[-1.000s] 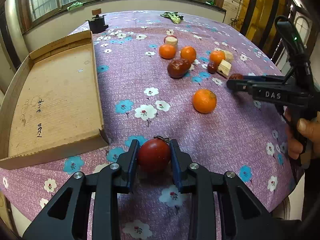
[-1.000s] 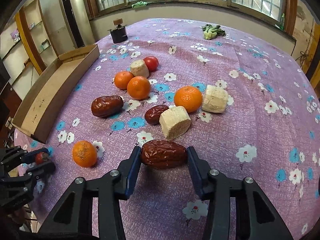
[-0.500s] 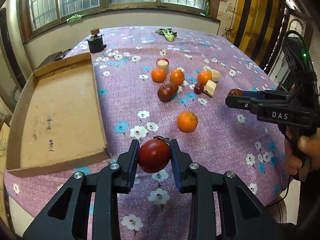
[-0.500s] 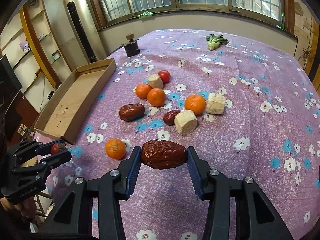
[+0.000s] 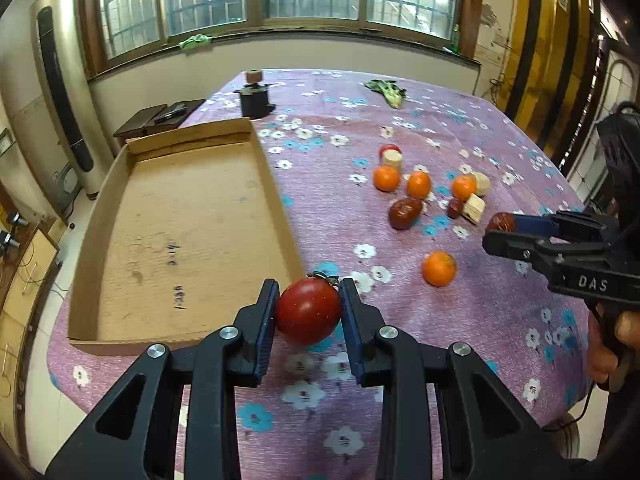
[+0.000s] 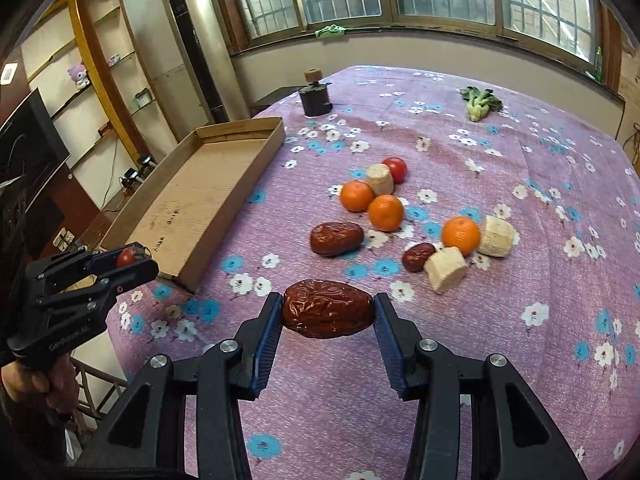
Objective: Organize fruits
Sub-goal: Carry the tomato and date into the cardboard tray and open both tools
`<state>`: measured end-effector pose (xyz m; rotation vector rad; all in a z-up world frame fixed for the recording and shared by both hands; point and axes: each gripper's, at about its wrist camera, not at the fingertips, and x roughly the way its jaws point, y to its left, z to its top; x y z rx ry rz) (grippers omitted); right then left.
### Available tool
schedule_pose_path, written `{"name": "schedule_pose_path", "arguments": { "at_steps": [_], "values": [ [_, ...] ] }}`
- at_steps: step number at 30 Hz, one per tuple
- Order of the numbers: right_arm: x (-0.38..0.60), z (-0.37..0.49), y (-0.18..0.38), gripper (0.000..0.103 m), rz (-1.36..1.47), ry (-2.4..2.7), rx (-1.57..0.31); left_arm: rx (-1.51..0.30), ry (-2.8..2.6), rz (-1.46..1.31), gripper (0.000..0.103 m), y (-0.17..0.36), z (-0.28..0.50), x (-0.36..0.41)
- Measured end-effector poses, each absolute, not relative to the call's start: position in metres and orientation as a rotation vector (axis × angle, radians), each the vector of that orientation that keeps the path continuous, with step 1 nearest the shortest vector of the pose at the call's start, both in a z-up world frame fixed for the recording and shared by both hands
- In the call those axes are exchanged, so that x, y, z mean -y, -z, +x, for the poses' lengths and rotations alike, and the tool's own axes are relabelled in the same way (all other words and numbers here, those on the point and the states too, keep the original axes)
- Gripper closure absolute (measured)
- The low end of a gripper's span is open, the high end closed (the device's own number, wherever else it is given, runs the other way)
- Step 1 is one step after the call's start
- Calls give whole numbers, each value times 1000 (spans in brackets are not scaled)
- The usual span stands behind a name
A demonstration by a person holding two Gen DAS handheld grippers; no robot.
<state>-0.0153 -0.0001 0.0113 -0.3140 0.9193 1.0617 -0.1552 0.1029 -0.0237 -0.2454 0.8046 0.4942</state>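
The left gripper (image 5: 308,310) clamps a red tomato (image 5: 309,311) between its blue pads, holding it in the air above the near edge of the table (image 5: 500,320), just right of the near right corner of the cardboard tray (image 5: 180,232). The tray lies empty on the left side of the flowered purple cloth.

The right gripper (image 6: 327,314) grips a wrinkled brown date (image 6: 327,314) lengthwise, one pad at each end, lifted above the cloth near the table's near edge. In the left wrist view this gripper comes in from the right with the date at its tip, and a hand (image 5: 612,344) grips its handle.

On the cloth beyond, the loose pieces lie in a cluster: a second large date (image 6: 337,239), a small date (image 6: 418,256) touching a pale cut block (image 6: 445,269), an orange (image 6: 460,235) beside another pale block (image 6: 496,236), two oranges (image 6: 371,204) side by side, and farther back a pale round piece (image 6: 380,179) against a second tomato (image 6: 396,169). One orange (image 5: 439,268) sits alone, nearer the grippers. A green leafy vegetable (image 6: 478,102) and a small dark pot (image 6: 315,98) stand at the far end.
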Motion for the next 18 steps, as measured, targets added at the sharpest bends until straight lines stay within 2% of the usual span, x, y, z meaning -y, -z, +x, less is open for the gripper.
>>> {"name": "schedule_pose_path", "arguments": {
  "at_steps": [18],
  "values": [
    [-32,-35,-19,57,-358,-1128,-907,-785,-544,-271,75,19,-170,-128]
  ]
}}
